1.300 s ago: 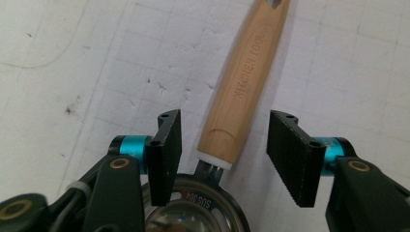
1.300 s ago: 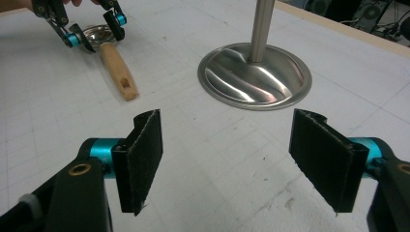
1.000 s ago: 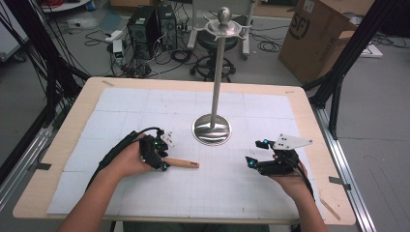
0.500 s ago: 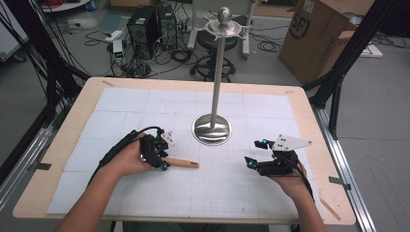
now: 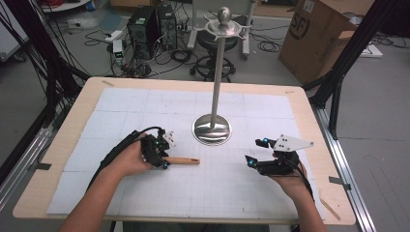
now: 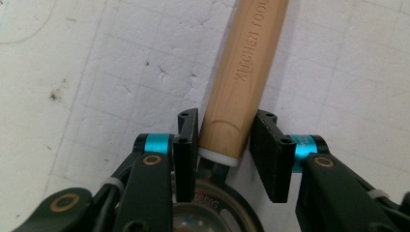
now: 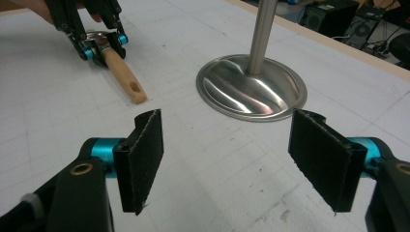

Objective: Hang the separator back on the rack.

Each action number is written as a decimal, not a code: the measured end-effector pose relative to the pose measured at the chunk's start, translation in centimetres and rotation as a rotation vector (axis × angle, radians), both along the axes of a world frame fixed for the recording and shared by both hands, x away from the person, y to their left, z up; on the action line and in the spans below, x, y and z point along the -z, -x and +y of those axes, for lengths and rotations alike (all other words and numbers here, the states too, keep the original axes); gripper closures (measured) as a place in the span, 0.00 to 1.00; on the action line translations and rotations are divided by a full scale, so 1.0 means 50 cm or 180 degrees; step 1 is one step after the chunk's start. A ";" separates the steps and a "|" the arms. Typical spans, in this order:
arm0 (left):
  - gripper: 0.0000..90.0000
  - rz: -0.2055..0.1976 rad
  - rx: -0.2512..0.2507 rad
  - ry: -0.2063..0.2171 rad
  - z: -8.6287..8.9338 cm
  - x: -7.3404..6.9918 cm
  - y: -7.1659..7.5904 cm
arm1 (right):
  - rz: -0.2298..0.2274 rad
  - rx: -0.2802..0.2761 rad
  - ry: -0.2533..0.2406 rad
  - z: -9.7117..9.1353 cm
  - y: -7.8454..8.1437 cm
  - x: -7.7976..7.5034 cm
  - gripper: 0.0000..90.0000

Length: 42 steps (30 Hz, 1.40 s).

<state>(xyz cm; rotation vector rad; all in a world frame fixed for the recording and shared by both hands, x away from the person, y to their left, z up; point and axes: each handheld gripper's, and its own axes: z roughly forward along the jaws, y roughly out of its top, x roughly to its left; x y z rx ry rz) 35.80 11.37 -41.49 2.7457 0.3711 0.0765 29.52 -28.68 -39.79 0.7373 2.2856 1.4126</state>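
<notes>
The table (image 5: 72, 125) is covered by a white gridded mat (image 5: 145, 106), and a steel stand (image 5: 212, 128) with a tall pole is parked near its middle. The right gripper (image 5: 256, 152) is held just above the mat right of that stand, jaws spread wide with nothing between them. Left of the stand a wooden-handled kitchen tool (image 6: 241, 72) is laid flat on the mat, and its handle is pinched near the metal end by the left gripper (image 6: 225, 145), whose jaws have just been closing on it

On the wooden counter (image 5: 309, 104), the tall steel pole stand on a round base (image 5: 212, 128) stands centre; the wooden-handled kitchen tool (image 5: 183, 161) lies just left and nearer, flat.
</notes>
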 end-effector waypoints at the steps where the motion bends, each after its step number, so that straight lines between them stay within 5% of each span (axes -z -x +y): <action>1: 0.75 -0.0001 0.0007 0.0000 -0.001 0.000 0.002 | 0.0004 -0.0004 0.0003 0.000 0.000 0.000 0.31; 16: 0.77 -0.0017 -0.0007 0.0050 0.000 -0.005 0.004 | 0.0016 0.0022 -0.0001 -0.003 -0.001 0.000 0.31; 31: 0.77 -0.0283 -0.0212 0.0794 0.048 -0.086 0.007 | 0.0019 0.0014 -0.0002 -0.001 -0.001 0.000 0.31; 42: 0.77 -0.0399 -0.0225 0.1194 0.038 -0.150 0.003 | 0.0020 -0.0006 -0.0023 -0.001 0.001 -0.003 0.31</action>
